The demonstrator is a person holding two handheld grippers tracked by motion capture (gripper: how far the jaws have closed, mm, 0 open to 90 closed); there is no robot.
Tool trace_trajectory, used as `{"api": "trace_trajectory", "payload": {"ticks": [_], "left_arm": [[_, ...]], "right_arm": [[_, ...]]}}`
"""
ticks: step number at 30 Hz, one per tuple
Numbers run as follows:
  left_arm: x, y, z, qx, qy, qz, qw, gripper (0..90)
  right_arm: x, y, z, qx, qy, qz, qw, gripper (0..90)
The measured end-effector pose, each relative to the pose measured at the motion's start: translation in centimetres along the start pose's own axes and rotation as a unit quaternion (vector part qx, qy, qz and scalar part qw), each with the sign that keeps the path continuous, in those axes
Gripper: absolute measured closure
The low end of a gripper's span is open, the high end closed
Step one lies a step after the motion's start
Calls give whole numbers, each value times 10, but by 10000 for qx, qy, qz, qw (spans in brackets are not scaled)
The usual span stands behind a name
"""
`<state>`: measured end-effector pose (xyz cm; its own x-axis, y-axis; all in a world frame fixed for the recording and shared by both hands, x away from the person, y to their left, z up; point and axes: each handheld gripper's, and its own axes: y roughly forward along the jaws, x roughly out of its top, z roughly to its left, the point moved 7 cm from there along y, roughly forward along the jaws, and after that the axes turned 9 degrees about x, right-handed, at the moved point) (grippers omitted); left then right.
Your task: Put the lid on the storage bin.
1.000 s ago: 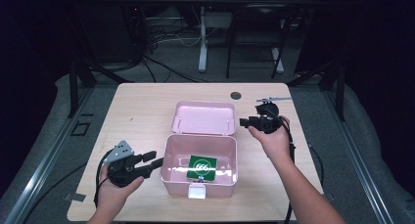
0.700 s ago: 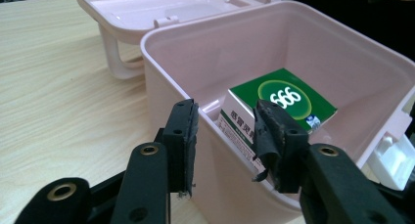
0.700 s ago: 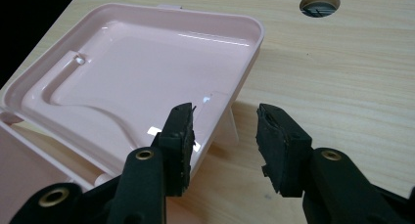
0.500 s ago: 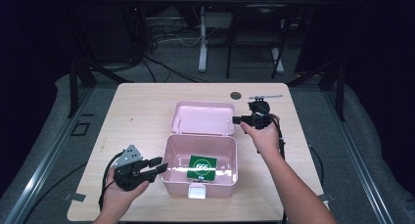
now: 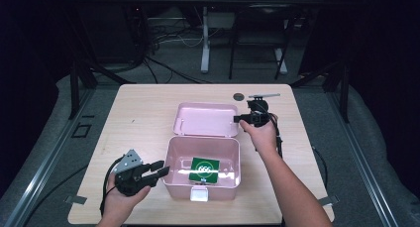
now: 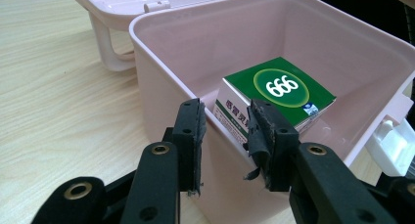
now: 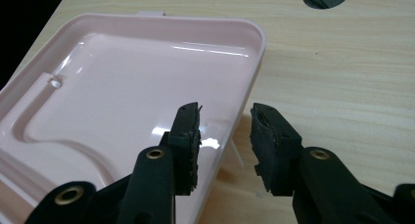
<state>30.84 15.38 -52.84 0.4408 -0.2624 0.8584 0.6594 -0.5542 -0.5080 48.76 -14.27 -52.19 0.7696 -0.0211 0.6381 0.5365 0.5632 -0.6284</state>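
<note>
Box (image 5: pixel 203 173) sits open on the surface, lid (image 5: pixel 205 119) laid flat behind it. Your right tongs (image 5: pixel 238 118), half-spread and just closing, straddle the lid's edge (nothing pinched yet); seat deeper first. Left tongs (image 5: pixel 162 168), also closing, bracket the box wall ungripped.

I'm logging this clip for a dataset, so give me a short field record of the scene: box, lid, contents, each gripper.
box: pink box, open, on the wooden table
lid: pink lid, laid back flat behind the box
contents: green carton marked 666
left gripper: jaws astride the box's wall, just been closing
right gripper: jaws astride the lid's edge, just been closing
</note>
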Motion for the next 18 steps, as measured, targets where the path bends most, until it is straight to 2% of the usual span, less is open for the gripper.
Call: {"api": "trace_trajectory", "payload": {"ticks": [5, 8, 12, 18], "left_arm": [[0, 0, 0, 12, -3, -4, 10000, 662], [0, -1, 0, 8, -6, 15, 10000, 663], [0, -1, 0, 9, -4, 12, 10000, 663], [0, 0, -1, 21, -14, -37, 10000, 660]], "right_arm": [[4, 6, 3, -53, -39, 36, 10000, 636], [7, 11, 3, -99, -27, -34, 9999, 619], [11, 16, -2, -90, 225, 5, 9997, 622], [14, 22, -3, -179, 284, 42, 9994, 637]]}}
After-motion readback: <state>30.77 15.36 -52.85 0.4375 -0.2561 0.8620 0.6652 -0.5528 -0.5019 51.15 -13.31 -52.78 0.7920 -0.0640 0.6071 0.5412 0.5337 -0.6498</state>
